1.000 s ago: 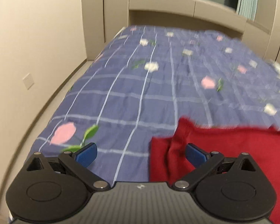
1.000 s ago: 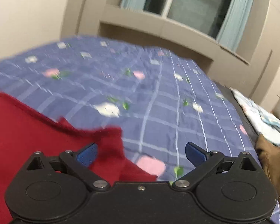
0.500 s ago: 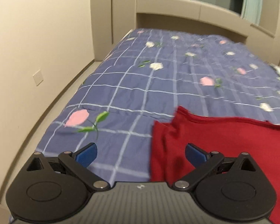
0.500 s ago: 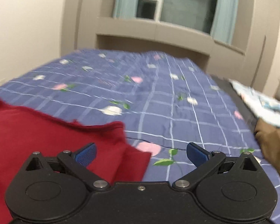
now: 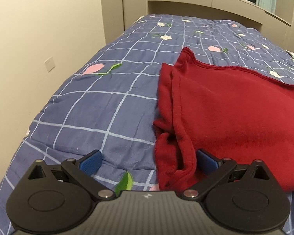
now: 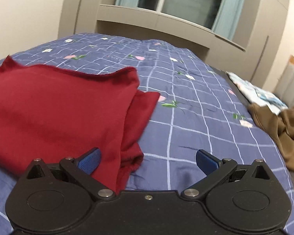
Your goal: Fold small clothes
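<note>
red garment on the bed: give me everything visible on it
The red garment is a dark red, soft-looking knit, lying on the blue checked bedspread in stacked layers with stitched hems and rumpled side edges. The open left gripper straddles its near left corner; the open right gripper straddles its near right corner. Neither clamps it.
</note>
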A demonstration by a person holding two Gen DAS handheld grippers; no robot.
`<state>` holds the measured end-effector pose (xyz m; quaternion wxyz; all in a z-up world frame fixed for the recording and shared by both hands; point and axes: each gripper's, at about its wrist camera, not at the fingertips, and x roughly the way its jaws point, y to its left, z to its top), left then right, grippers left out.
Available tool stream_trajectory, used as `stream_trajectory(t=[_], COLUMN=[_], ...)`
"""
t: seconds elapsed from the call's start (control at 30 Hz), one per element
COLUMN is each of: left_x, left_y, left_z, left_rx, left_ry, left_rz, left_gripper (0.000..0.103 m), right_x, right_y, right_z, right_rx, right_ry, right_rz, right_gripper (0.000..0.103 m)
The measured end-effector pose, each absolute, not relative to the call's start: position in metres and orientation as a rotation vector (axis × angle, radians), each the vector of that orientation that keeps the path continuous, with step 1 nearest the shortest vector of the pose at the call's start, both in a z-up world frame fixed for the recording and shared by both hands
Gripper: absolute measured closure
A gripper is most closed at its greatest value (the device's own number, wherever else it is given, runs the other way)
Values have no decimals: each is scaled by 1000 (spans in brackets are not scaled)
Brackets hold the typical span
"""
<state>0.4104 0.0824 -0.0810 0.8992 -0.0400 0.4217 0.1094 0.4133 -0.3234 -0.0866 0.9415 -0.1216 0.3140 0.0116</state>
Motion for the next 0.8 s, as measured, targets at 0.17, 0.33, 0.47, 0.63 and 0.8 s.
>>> stream_trajectory(t=[0.17,0.33,0.47,0.63,0.8], left_x=[403,378,352,324,305], left_y=[88,88,83,73,59], left_z=[-66,-58,-46,-36,-28], left_rx=[-148,-189,-213,-249,-259], left_ry=[912,918,898,884,879], left_rz=[258,281,295,294,272], left_gripper=[1,1,1,1,1], right_x=[401,400,399,369,339], right_y=[-322,-336,-339,-334,-320], right_z=[-72,-65,-59,-42,-31], right_rx=[-227,-158,-134,-102,-98], right_ry=[633,636,662,633,653], right_rz=[-9,-70,-146,-102,-21], right_gripper=[1,1,1,1,1])
